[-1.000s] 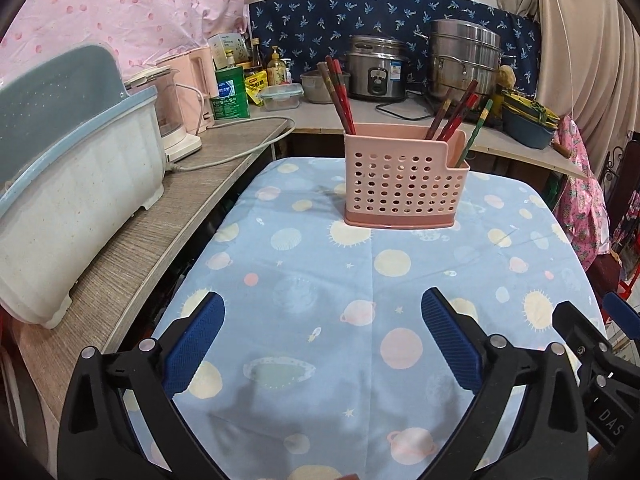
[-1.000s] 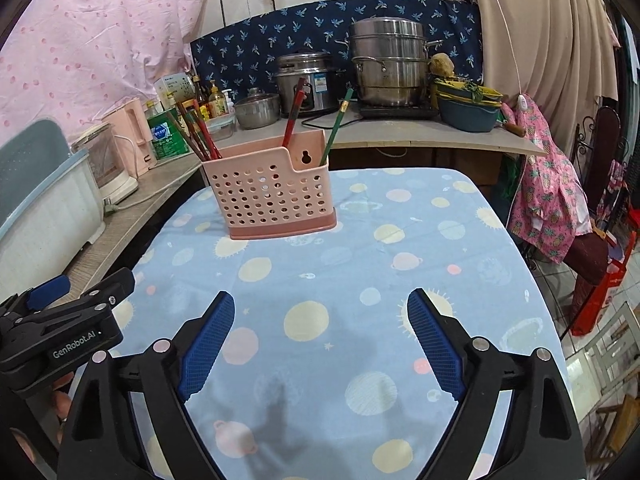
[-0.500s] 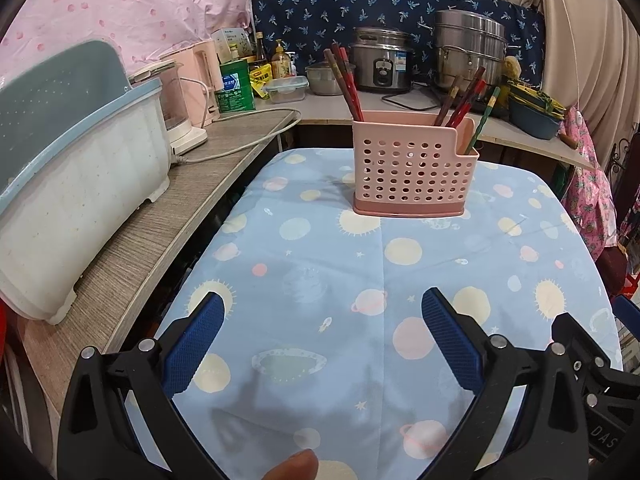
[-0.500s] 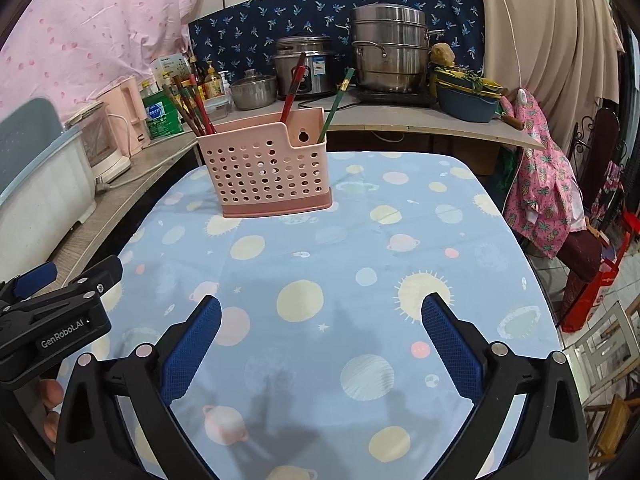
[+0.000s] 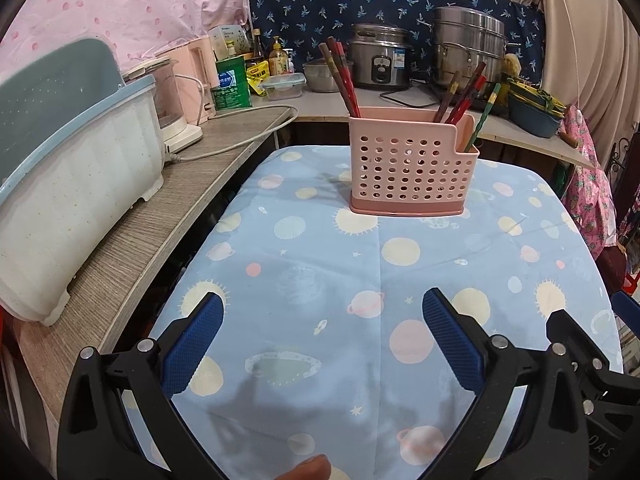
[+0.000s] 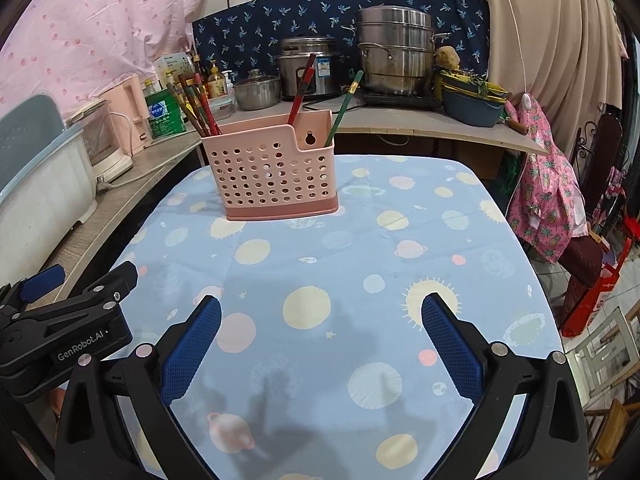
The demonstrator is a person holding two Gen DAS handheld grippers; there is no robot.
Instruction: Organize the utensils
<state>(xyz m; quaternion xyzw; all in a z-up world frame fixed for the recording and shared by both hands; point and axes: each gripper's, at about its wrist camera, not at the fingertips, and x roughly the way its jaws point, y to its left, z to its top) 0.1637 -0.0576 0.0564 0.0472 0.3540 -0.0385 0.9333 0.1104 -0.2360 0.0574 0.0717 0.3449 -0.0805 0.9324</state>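
Pink perforated utensil holder [image 5: 412, 164] stands upright on the far half of the table, on a blue planet-print cloth [image 5: 360, 264]. Dark red/brown chopsticks [image 5: 343, 76] lean out of its left end; a 2nd bunch [image 5: 460, 96] sits toward the right, w/ 1 green stick [image 5: 482, 118] in the low right section. From the right wrist view the holder [image 6: 276, 172] shows a keyhole slot in its raised back wall, w/ 1 red stick [image 6: 301, 88] and the green one [image 6: 343, 106] beside it.

Left gripper [image 5: 322, 340]: blue pads spread wide, nothing between them, only cloth below. A fingertip [image 5: 310, 468] shows at the bottom edge. Right gripper [image 6: 320, 340]: also spread wide & empty, well short of the holder. Both hang side by side over the near part of the table; in the right wrist view the left one's body [image 6: 64, 332] sits at lower left.

Writing: "GenRobot.AI" in white on the left gripper's side, right wrist view. "DAS" partly readable on the black body at lower right of the left wrist view. Green can [image 5: 231, 82] on the counter has a blue/white label, text too small to read. Rice cooker [image 5: 380, 62] has a small blue sticker, unreadable. White bin [image 5: 76, 184] w/ blue-grey lid sits on the wood-grain counter at left.
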